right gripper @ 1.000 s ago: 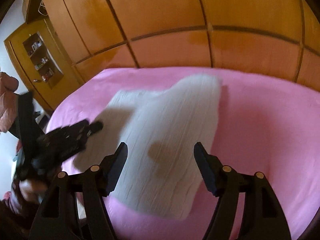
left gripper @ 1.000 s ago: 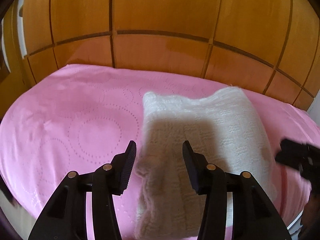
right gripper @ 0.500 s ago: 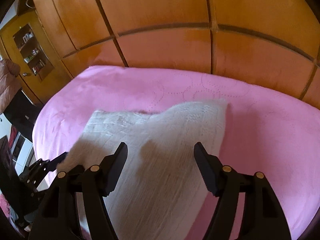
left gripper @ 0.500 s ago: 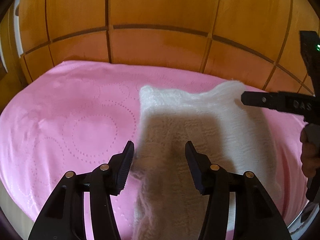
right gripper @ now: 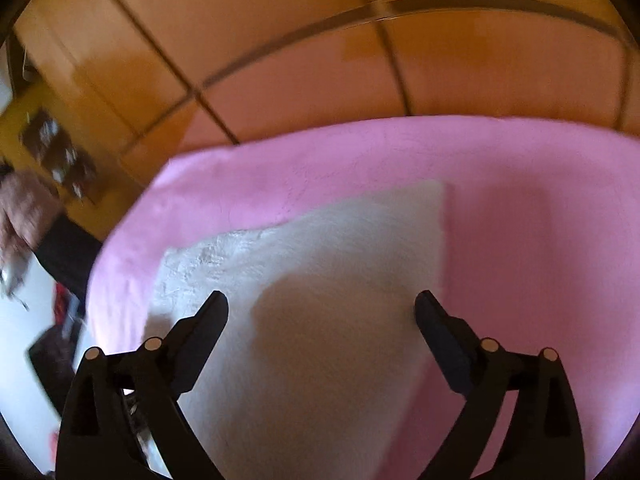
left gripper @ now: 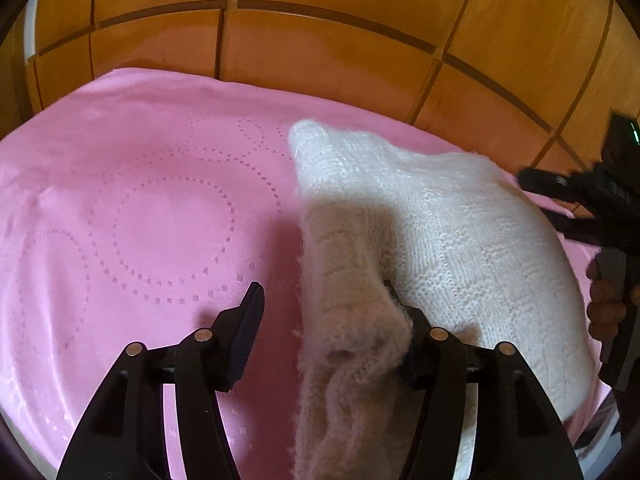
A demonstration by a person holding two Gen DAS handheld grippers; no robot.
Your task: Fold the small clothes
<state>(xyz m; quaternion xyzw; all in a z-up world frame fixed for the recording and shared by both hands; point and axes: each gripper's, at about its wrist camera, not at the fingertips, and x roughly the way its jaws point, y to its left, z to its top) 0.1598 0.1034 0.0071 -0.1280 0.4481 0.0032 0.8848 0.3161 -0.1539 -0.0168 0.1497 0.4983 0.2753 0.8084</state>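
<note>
Pink bedspread (left gripper: 140, 208) bore the half-folded white knit (left gripper: 460, 240); left gripper (left gripper: 324, 320), opening, straddled its raised edge unclamped, right gripper (right gripper: 320, 312), spreading wide, held nothing.

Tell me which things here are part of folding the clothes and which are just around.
Job: white knit, left gripper, right gripper, pink cover.
Just around: wooden panels, shelf cabinet.

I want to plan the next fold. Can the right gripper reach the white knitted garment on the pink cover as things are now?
Probably yes. The right gripper hangs open just above the white knitted garment on the pink cover, and nothing lies between them.
</note>
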